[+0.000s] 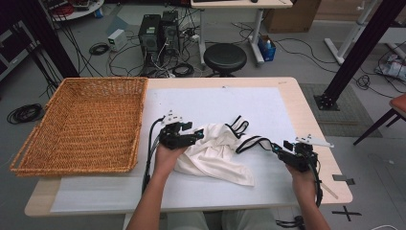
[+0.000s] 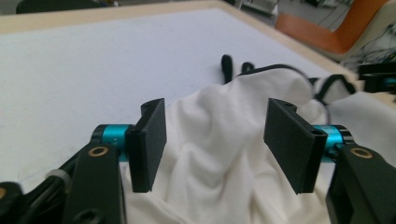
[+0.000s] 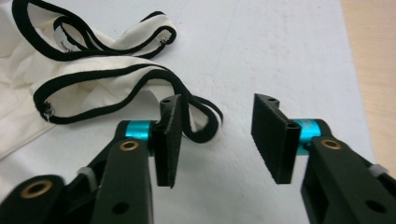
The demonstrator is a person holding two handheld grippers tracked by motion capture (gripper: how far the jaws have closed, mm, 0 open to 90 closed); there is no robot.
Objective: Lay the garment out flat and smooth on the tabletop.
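Wicker basket [image 1: 91, 124] bare beside white garment [image 1: 215, 153]; fingers of left gripper [image 1: 184, 135] and right gripper [image 1: 286, 152] parted, gripping nothing.

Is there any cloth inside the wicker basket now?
No, the wicker basket is empty; the white garment lies on the table beside it.

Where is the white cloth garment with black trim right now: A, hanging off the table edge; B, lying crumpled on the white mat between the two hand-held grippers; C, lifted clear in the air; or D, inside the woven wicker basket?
B: the white cloth garment with black trim lies bunched on the white mat, beside the woven wicker basket, with the left hand-held gripper and right hand-held gripper open at either side.
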